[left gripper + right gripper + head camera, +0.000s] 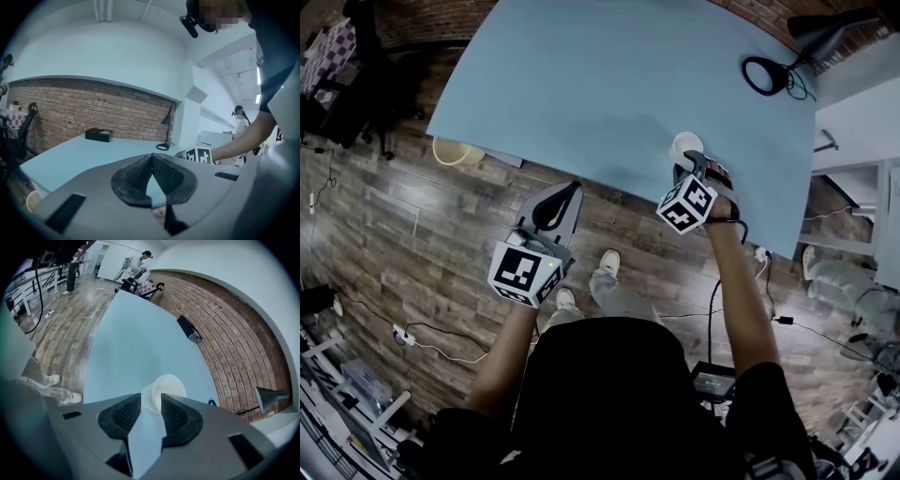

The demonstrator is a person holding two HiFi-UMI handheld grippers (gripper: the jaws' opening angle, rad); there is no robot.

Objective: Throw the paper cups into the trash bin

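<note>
Nearest the head camera, the left hand-held gripper [570, 193] is held over the floor just off the counter's [600, 84] near edge, clenched tip to tip on nothing, as is shown in its own view. Further along that near edge, the right hand-held gripper [694, 165] is tipped steeply down onto the counter. Its jaws are spread wide, and the paper cup [686, 146] is framed between their tips. No squeeze on its wall can be seen, so the hand-held gripper is judged released and the cup not yet taken. The cup stands on the counter close to the near edge, apparently upright, so its long axis is judged to run roughly vertical. It lies straight ahead of the right jaws and is far nearer to that hand than to the left one. A closing of the jaws across the cup's wall is what the coming move seems to call for. A round pale container [455, 150], possibly the trash bin, is seen on the floor at the counter's left corner. At the counter's far end, a black box [190, 329] and a desk lamp [766, 75] are seen.
</note>
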